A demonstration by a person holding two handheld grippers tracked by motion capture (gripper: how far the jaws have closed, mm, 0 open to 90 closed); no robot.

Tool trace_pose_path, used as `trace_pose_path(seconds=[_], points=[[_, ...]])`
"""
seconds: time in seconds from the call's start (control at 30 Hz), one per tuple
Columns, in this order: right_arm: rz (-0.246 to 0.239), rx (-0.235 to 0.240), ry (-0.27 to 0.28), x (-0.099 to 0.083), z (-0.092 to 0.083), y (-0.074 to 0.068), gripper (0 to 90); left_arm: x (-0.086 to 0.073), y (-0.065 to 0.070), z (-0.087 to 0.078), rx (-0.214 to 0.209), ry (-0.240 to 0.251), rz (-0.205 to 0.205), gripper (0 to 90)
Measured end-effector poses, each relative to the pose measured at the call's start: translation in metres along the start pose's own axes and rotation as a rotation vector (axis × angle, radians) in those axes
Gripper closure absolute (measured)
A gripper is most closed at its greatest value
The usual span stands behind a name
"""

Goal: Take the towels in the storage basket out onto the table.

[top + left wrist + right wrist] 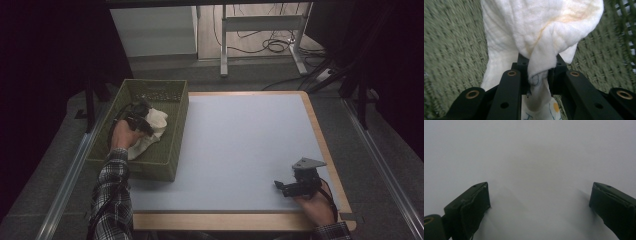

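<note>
The room is dim around a pale grey table (240, 150) with a light wooden rim; behind it, cables lie on the floor by a metal stand. One olive-green woven basket (172, 150) sits at the table's left edge, and it is the landmark for everything here.

Inside the basket lies a single white cloth (156, 122), soft and crumpled, its knit weave fine and its folds bunched up. The left gripper view brings it close: the cloth (536, 32) carries a faint yellowish stain line across its upper fold, and a small patch lower down bears a printed yellow dot and thin blue marks. From the high view none of that detail can be made out; there it reads as a plain pale bundle against the basket's near wall.

The left gripper (140, 122) reaches down into the basket, held by a hand in a plaid sleeve, and its jaws are clamped on a gathered fold of the cloth, as the left gripper view shows plainly, with the basket's weave on both sides.

The right gripper (292, 187) rests well away from the basket, near the table's front right corner. Its own view shows the two jaws standing wide apart over bare grey surface, holding nothing.

One basket, one cloth, two grippers.
</note>
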State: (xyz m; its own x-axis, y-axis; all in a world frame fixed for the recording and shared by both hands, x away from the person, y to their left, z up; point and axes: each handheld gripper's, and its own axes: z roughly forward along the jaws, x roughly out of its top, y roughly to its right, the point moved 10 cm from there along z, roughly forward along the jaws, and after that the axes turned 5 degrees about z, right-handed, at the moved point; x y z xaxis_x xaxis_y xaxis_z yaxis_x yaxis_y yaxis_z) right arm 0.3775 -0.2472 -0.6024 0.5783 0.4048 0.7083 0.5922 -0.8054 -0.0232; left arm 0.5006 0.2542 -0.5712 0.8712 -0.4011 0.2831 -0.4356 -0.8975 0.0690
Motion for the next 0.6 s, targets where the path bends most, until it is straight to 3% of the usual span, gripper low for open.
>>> trace_pose_path(seconds=[0.3, 0.6], points=[[0.001, -0.001, 0.001, 0.000, 0.000, 0.000, 3.1, 0.003, 0.005, -0.033, 0.015, 0.082, 0.026, 74.9], [0.000, -0.001, 0.000, 0.000, 0.000, 0.000, 3.1, 0.001, 0.008, -0.062, 0.043, 0.128, 0.062, 74.9]])
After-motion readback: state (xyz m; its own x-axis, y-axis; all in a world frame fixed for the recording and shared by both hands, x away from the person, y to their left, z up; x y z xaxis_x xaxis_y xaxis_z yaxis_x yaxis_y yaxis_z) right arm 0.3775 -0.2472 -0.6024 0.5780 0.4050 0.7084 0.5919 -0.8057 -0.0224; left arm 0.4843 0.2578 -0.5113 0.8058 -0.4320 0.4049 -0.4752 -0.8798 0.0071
